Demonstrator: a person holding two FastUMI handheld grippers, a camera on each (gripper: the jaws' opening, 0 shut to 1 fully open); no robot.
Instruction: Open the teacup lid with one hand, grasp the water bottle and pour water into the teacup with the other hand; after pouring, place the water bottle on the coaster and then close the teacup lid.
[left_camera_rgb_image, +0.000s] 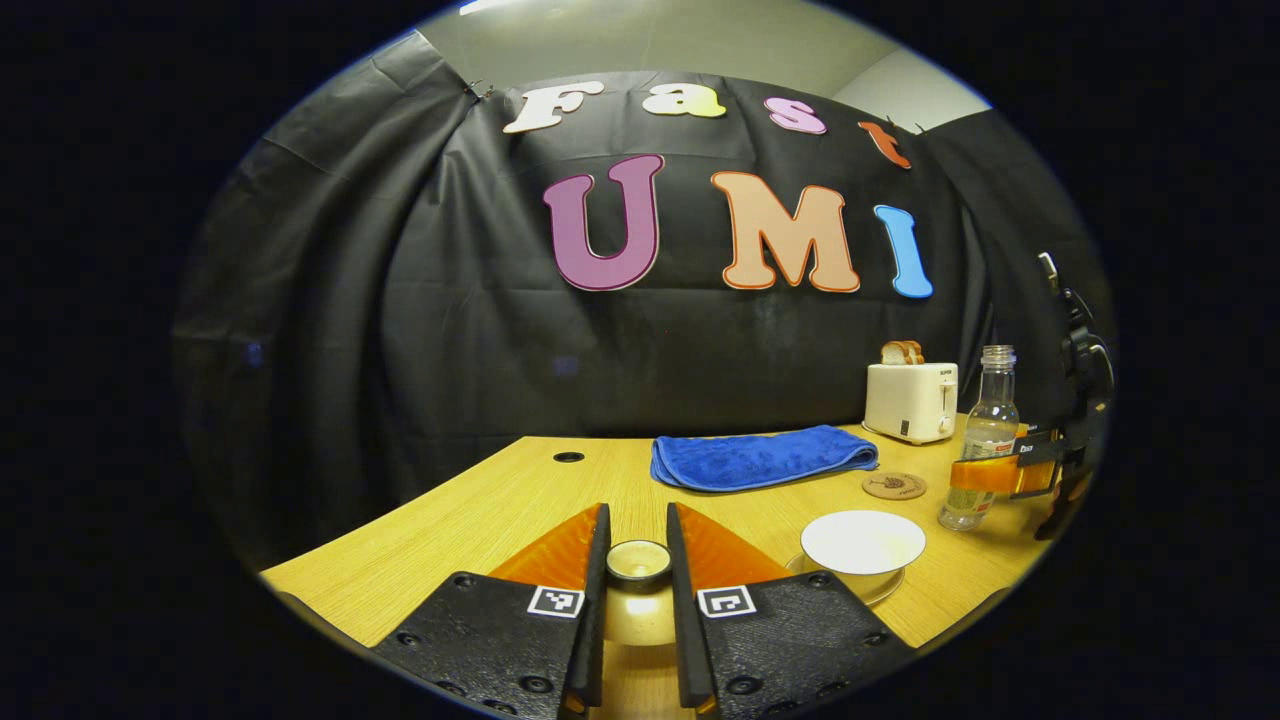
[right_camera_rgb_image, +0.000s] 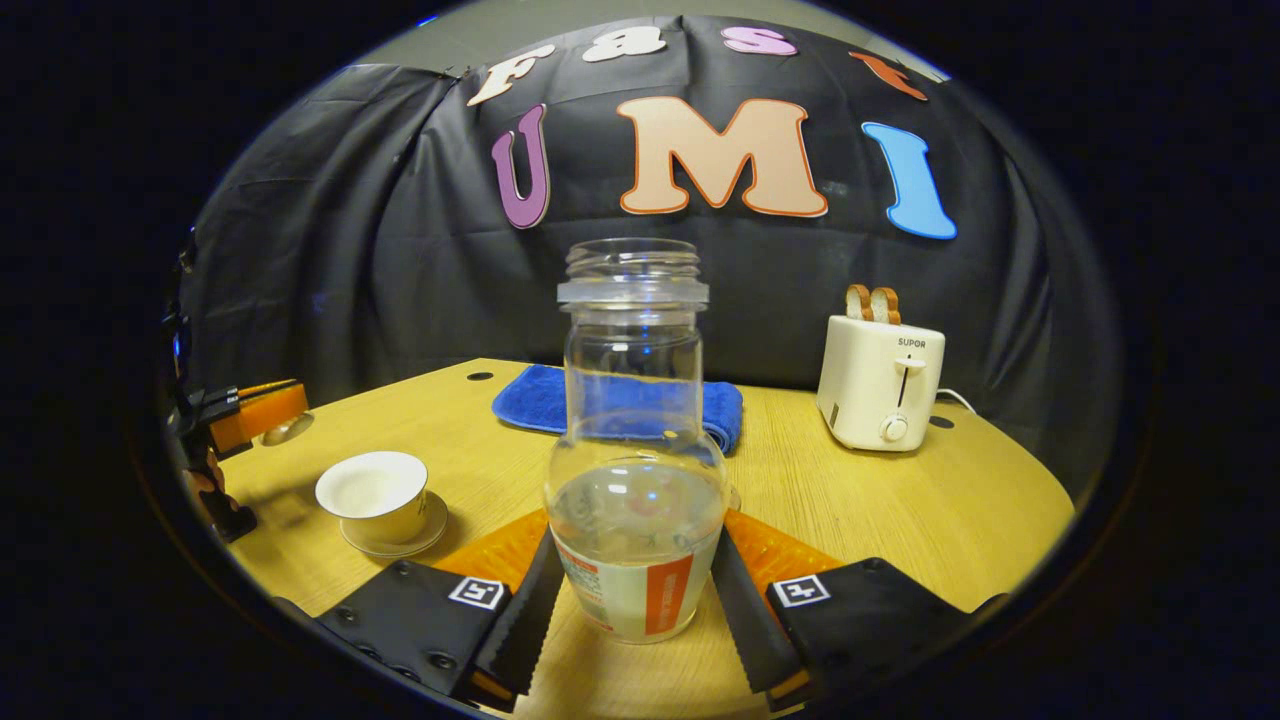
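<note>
Standing on the bench (right_camera_rgb_image: 900, 500), the water bottle (right_camera_rgb_image: 637, 440) was clamped low between the right gripper (right_camera_rgb_image: 637, 590) fingers, near the open teacup (right_camera_rgb_image: 375, 492). The left gripper (left_camera_rgb_image: 638, 580) pinched the lid (left_camera_rgb_image: 638, 560) knob, held aside. I judged pouring was next, needing a lift and tilt over the teacup.

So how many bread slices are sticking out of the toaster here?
2, side by side in the slots on top of the toaster, at the back right of the table: one slice and the other.
</note>
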